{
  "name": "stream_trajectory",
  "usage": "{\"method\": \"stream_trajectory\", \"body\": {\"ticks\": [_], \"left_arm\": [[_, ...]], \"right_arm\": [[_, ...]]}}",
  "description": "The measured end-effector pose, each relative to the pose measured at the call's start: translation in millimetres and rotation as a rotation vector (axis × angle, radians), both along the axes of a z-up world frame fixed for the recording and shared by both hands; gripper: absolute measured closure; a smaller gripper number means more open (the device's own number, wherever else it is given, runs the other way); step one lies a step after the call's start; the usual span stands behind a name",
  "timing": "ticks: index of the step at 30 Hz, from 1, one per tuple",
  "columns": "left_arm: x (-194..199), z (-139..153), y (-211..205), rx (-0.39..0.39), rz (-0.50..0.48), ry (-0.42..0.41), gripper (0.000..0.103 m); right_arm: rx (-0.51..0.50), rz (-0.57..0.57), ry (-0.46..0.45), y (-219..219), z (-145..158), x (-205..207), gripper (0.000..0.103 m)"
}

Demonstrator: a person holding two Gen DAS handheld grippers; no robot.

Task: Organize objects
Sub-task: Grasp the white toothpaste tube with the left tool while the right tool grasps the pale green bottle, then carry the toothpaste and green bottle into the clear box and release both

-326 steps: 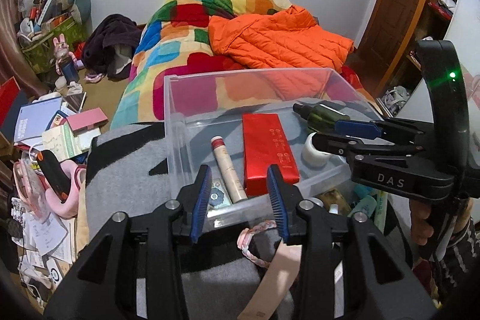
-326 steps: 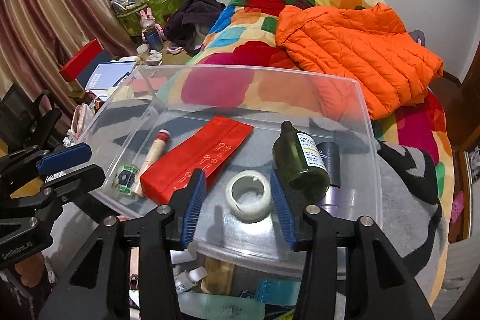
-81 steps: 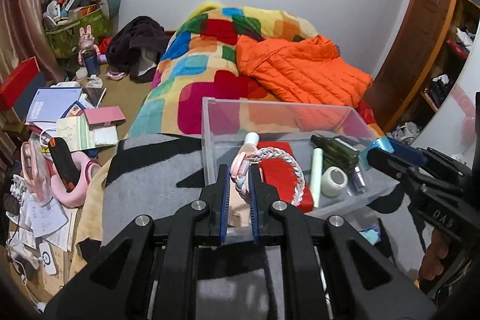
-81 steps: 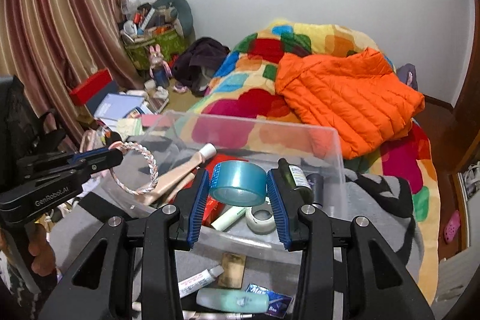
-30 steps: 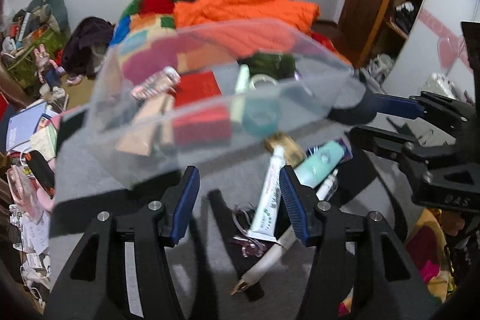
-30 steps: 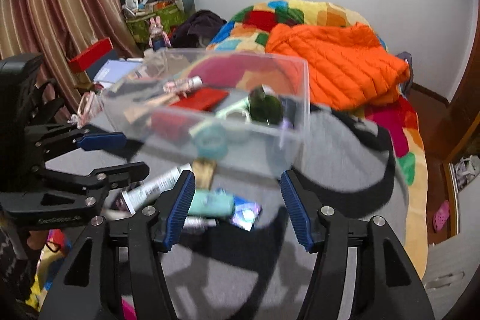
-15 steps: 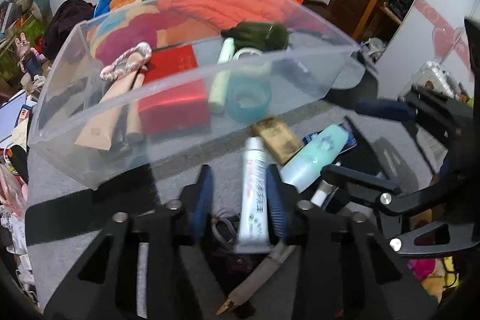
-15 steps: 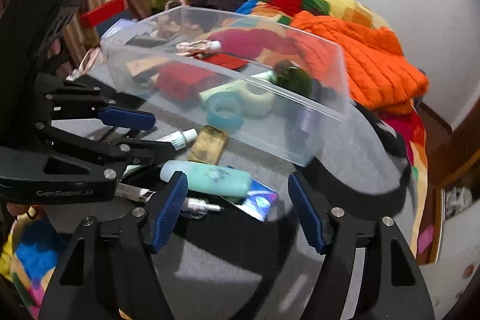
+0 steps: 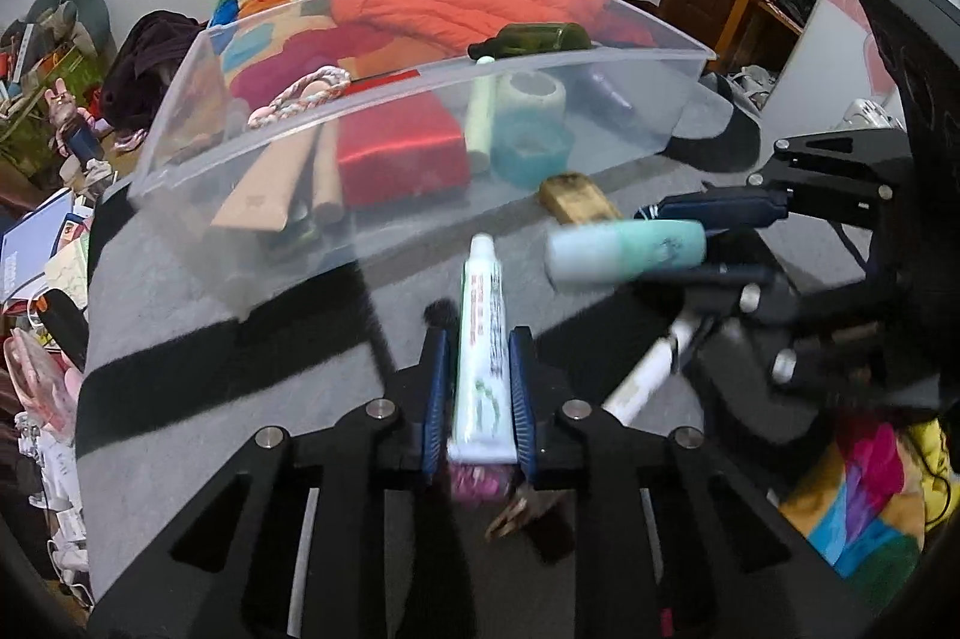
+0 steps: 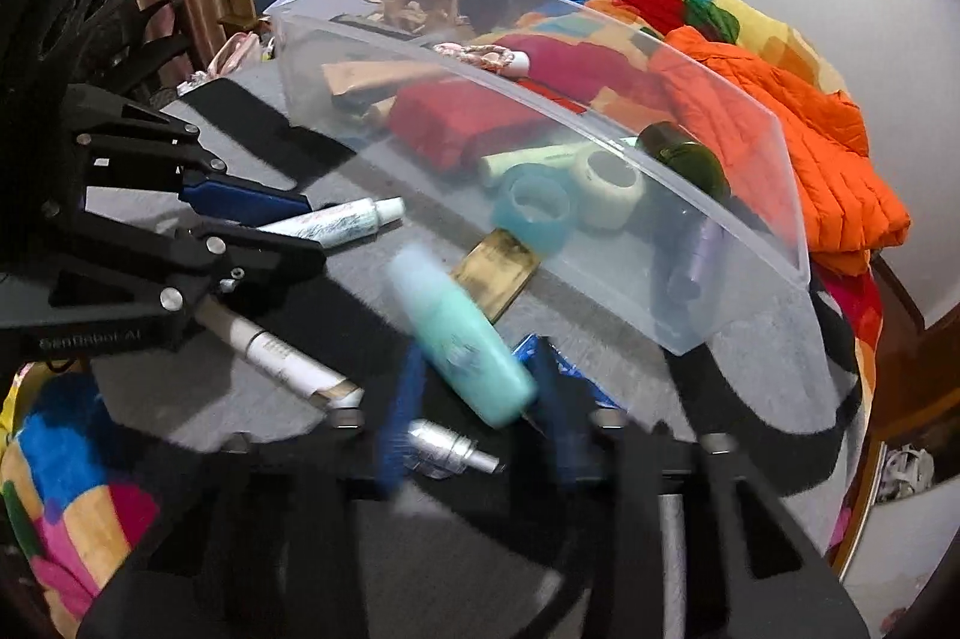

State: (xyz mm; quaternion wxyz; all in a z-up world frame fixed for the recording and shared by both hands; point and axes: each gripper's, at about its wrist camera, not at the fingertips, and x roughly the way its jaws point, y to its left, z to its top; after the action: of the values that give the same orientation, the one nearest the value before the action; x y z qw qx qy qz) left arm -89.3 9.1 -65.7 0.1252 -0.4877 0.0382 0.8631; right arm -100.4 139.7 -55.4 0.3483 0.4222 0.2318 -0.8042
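A white toothpaste tube [image 9: 480, 333] lies on the grey blanket in front of the clear plastic bin [image 9: 240, 267]. My left gripper [image 9: 478, 339] has its closing jaws on both sides of the tube, blue pads touching it. In the right wrist view this left gripper [image 10: 312, 231] holds the tube [image 10: 336, 219] near its cap end. My right gripper [image 10: 478, 357] is blurred, and its jaws are closing on a teal bottle [image 10: 462, 333]. From the left wrist, the right gripper [image 9: 654, 243] pinches that bottle [image 9: 624, 249] from above and below.
The bin [image 10: 720, 279] holds a red box [image 9: 402, 153], a teal tape roll [image 9: 528, 153], a white tape roll [image 9: 531, 90], a green bottle [image 9: 540, 38] and a rope bracelet [image 9: 306, 93]. A brown packet [image 10: 495, 270], a white pen-like tube [image 10: 276, 345] and a silver piece [image 10: 450, 450] lie loose.
Both grippers have sunk toward the blanket and narrowed their jaws. The left has closed on the toothpaste tube. The right has swung over and closed on the teal bottle, which now points toward the bin.
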Motion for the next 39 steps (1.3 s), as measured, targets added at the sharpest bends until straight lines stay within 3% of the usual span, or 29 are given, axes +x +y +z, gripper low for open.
{"method": "stream_trajectory", "body": {"ticks": [3, 12, 17, 18, 24, 31, 35, 39], "left_arm": [[8, 1, -1, -0.015, -0.011, 0.005, 0.083], [-10, 1, 2, -0.020, -0.002, -0.003, 0.080], [-24, 0, 7, -0.027, 0.016, 0.007, 0.083], [-22, 1, 9, -0.036, 0.016, 0.019, 0.088], [-3, 3, 5, -0.041, 0.030, 0.060, 0.087], [15, 34, -17, 0.111, 0.077, 0.109, 0.087], [18, 57, -25, 0.133, 0.105, 0.170, 0.087], [17, 79, -28, 0.105, 0.136, 0.240, 0.087]], "right_arm": [[-0.016, 0.023, -0.036, 0, 2, 7, 0.087], [-0.003, 0.002, -0.057, -15, -3, -3, 0.083], [-0.046, -0.021, -0.063, -14, -5, -6, 0.084], [-0.057, -0.024, -0.059, -13, -5, -4, 0.086], [-0.135, -0.082, -0.074, 1, -2, 2, 0.087], [-0.279, -0.158, -0.065, 27, 28, -1, 0.087], [-0.322, -0.188, -0.016, 34, 49, -2, 0.087], [-0.363, -0.216, 0.029, 39, 69, -6, 0.087]]}}
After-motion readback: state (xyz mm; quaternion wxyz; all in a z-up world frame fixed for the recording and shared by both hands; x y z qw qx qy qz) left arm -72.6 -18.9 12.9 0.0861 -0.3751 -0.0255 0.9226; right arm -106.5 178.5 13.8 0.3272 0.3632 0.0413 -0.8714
